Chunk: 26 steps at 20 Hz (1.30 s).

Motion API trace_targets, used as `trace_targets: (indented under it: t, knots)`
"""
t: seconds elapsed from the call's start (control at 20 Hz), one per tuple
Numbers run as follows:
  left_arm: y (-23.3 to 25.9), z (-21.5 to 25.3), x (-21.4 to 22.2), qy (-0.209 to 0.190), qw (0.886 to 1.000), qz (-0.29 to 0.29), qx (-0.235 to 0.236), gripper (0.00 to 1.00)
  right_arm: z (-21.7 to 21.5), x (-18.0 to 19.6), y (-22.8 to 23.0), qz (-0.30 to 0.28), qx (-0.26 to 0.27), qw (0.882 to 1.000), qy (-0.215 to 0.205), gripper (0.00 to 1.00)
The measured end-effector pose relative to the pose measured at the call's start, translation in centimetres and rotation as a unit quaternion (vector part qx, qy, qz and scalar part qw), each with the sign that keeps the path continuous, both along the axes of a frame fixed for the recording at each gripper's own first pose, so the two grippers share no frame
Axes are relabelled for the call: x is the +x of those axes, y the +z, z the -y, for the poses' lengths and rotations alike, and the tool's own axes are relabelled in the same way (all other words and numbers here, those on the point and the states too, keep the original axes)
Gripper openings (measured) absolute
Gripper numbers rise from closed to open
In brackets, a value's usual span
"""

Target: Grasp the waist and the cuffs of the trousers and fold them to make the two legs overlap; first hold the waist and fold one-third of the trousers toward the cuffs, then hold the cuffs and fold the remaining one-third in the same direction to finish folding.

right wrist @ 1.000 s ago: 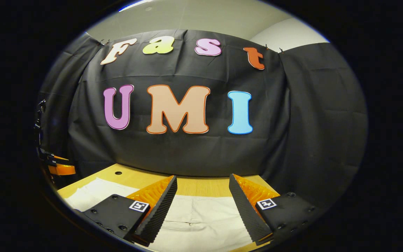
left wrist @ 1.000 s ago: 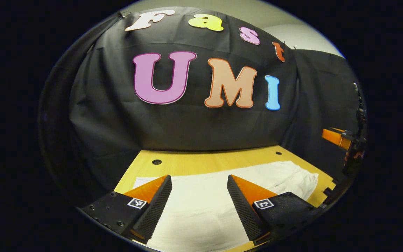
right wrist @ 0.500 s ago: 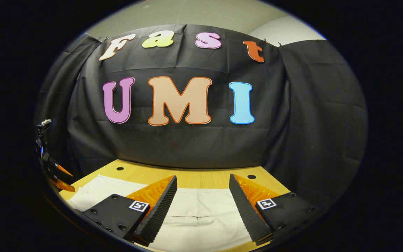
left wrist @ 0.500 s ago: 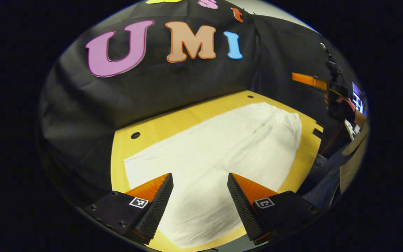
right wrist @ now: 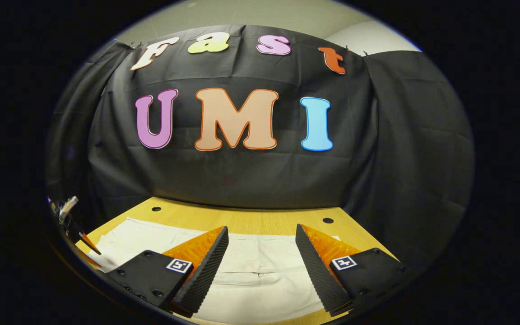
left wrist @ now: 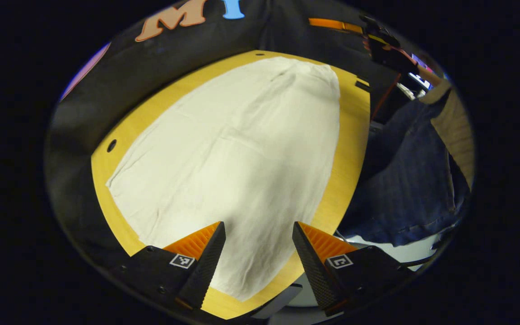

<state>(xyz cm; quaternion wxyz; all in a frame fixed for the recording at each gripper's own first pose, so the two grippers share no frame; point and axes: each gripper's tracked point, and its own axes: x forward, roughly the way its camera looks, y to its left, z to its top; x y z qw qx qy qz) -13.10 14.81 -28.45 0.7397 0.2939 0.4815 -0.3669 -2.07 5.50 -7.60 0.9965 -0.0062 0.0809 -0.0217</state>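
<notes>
White trousers (left wrist: 242, 149) lie flat along a yellow wooden table (left wrist: 352, 135). In the left gripper view my left gripper (left wrist: 257, 226) hangs open above their near end, close to the table's corner, with nothing between its fingers. Far off, past the trousers' other end, the right gripper (left wrist: 379, 43) is held in a hand. In the right gripper view my right gripper (right wrist: 261, 228) stands open just above the trousers (right wrist: 260, 271), where a seam crosses the cloth. The left gripper (right wrist: 72, 216) peeks in at the left edge.
Black cloth walls close the table's far side (right wrist: 242, 180) and both ends. Small round holes (right wrist: 156, 209) (right wrist: 327, 220) mark the tabletop (right wrist: 242, 221). A person in dark jeans (left wrist: 413, 180) stands at the table's long open side.
The left gripper has tipped downward and swung toward the right, so the whole length of the trousers and the person came into its view. The right gripper has barely moved. Both stay open.
</notes>
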Motion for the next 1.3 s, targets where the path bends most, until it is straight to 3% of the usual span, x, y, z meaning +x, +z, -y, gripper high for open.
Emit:
trace_targets:
  t: [0.25,0.5,0.9,1.3]
  knots:
    - [-2.0,-2.3,0.1,-0.051,0.996,-0.018,0.068,0.88,-0.2,-0.1,-0.8,-0.006,-0.007,1.0,0.004,0.96]
    - [-3.8,-2.9,-0.4,-0.073,0.992,-0.027,0.101,0.87,0.0,0.0,-1.4,-0.015,-0.011,1.0,0.008,0.96]
    - [-4.8,-3.0,-1.0,-0.084,0.987,-0.053,0.126,0.83,0.5,0.6,-2.2,-0.024,-0.015,0.999,0.029,0.97]
    - [-5.1,-3.0,-0.6,-0.09,0.98,-0.08,0.159,0.74,1.9,0.7,-3.6,-0.05,-0.04,0.993,0.097,0.97]
